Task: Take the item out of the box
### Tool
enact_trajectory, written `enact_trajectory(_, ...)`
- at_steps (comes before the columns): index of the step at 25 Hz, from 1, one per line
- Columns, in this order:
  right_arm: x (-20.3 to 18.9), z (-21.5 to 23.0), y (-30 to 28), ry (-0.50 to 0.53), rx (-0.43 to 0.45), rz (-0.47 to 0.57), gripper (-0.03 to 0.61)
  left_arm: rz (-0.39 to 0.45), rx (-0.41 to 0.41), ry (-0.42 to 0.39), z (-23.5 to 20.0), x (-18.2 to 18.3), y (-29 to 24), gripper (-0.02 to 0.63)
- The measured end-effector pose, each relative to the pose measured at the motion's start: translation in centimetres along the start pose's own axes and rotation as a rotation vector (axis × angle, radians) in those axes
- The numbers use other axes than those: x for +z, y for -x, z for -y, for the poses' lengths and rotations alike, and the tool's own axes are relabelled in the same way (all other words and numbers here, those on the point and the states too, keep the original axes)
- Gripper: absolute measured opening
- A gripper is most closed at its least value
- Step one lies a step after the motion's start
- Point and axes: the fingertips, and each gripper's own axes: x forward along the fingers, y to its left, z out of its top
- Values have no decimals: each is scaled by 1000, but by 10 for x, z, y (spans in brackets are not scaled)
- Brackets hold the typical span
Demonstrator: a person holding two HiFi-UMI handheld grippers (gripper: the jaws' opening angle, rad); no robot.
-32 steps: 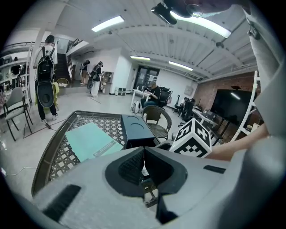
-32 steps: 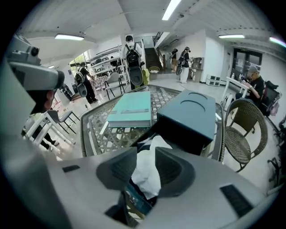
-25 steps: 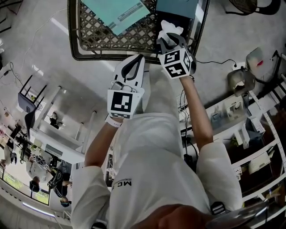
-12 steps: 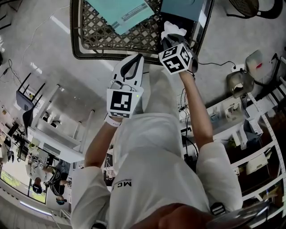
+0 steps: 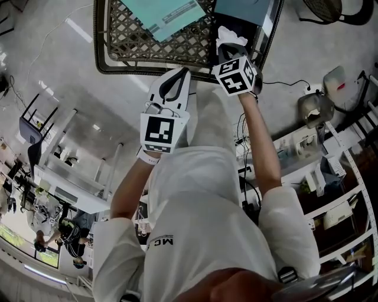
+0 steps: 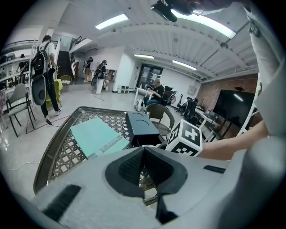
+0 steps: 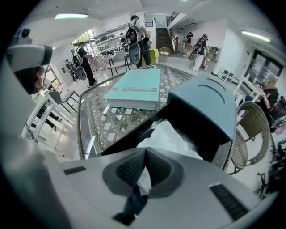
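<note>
Where the person leans over it, a lattice table (image 5: 99, 41) fills the top of the head view, bearing a teal folder (image 5: 162, 15) flat on its left part and, just beside the folder on the right, a dark box (image 7: 210, 105) with its teal lid tipped open. A wicker chair (image 6: 161, 117) stands beyond the table's far edge. Left gripper (image 6: 143, 150): jaws pressed together with nothing between them, held short of the table's near rim and pointing toward the box. Right gripper (image 7: 144, 152): reaching into the open mouth of the box, jaws clenched on a fold of the white item (image 7: 170, 136), which shows both above the jaw tips and in the gap below them. Its marker cube (image 5: 236, 74) sits just over the table's near rim. Most of the white item lies crumpled inside the box, against the dark interior under the raised lid; whether it is paper or cloth cannot be told.
</note>
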Motion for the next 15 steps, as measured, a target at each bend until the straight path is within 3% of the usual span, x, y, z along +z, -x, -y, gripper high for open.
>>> enact_trajectory(15,29,5,63,-31,-80,137,15,42,-15,-33,10,35,15,28)
